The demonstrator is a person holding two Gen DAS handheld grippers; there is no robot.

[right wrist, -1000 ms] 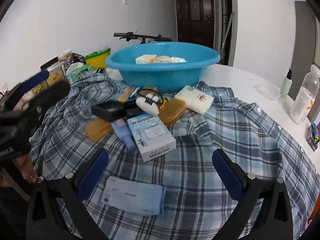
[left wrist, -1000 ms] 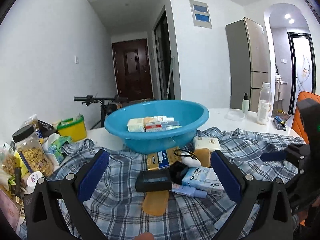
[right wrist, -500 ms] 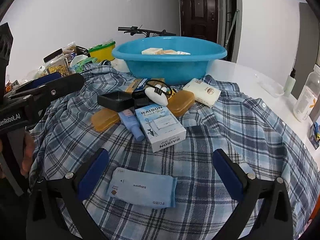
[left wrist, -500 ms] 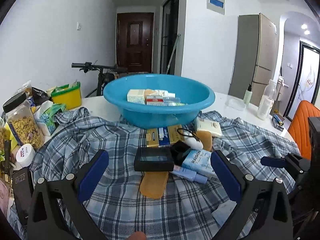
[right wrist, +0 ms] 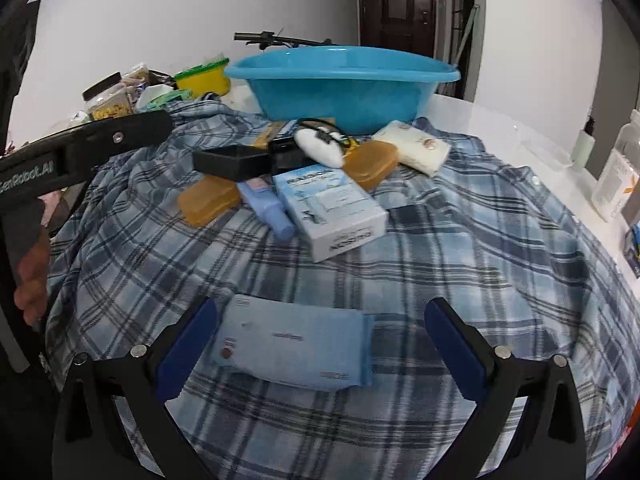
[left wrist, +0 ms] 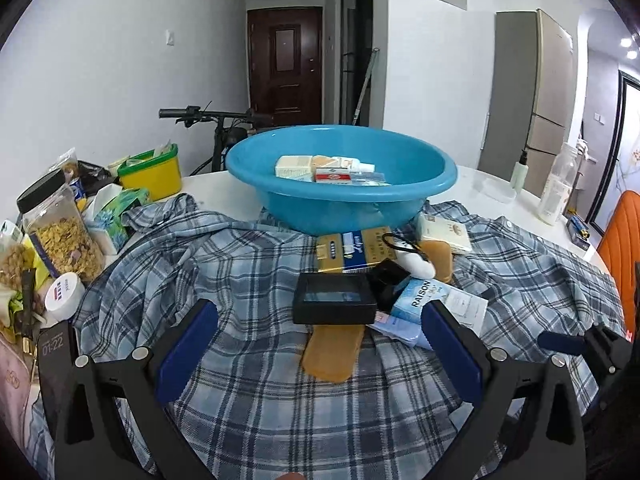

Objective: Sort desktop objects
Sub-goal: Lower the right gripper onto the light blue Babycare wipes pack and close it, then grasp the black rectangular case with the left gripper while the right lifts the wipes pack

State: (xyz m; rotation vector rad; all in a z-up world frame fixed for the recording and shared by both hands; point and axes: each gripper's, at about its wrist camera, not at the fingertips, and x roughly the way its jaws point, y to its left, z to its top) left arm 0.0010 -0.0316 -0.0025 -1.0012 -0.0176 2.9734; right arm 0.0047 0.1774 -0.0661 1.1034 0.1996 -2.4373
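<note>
A blue basin (left wrist: 340,200) holding small boxes stands at the back of a plaid shirt (left wrist: 240,264). In front of it lie a black box (left wrist: 334,308), an amber case (left wrist: 334,354) and a pale blue RAISON box (left wrist: 424,300). My left gripper (left wrist: 320,348) hangs open just short of the amber case. In the right wrist view a flat blue wipes pack (right wrist: 296,352) lies between the open fingers of my right gripper (right wrist: 320,344), its left end near the left finger (right wrist: 188,340). Further off are the RAISON box (right wrist: 328,208), a blue tube (right wrist: 266,212) and the basin (right wrist: 340,80).
Jars and snack packs (left wrist: 60,232) and a yellow tub (left wrist: 150,176) crowd the table's left side. Bottles (left wrist: 556,188) stand at the right, beside an orange chair (left wrist: 620,240). A hand holds the left gripper (right wrist: 80,148) at the left of the right wrist view.
My right gripper has moved forward and down, so the wipes pack now lies between its fingers. The left gripper has risen and shifted, showing more of the basin's inside.
</note>
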